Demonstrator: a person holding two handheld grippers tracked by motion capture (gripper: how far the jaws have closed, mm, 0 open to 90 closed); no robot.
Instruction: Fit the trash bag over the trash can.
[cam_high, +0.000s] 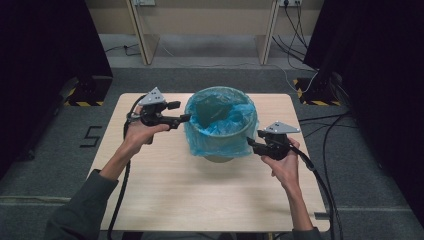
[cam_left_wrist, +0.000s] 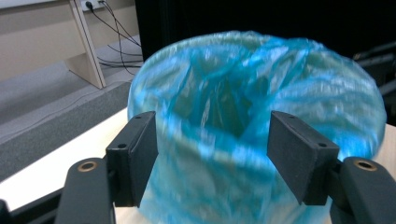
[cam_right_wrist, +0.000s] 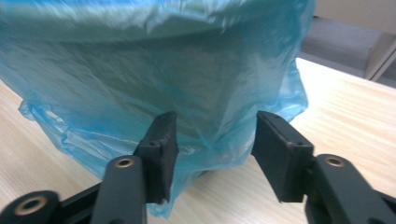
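Left gripper (cam_high: 186, 112) first: I hold it at the left side of the bin's rim, jaws spread, pointing right toward the blue bin liner (cam_high: 220, 122). In the left gripper view (cam_left_wrist: 212, 154) the two black pads stand well apart, with the liner's folded-over rim seen beyond the gap between them; the plastic is blurred there, and I cannot tell that either pad touches it.

Between my two hands, at the middle of the wooden table (cam_high: 165, 200), stands the bin (cam_high: 219, 158), the liner turned down over its rim and hanging loosely around its wall.

On the right I hold the right gripper (cam_high: 251, 139) lower, near the liner's hanging skirt on the bin's right side. In the right gripper view (cam_right_wrist: 215, 156) its jaws are partly open with a loose fold of the liner's lower edge between them; its left pad lies against the plastic, the right pad stands clear of it.
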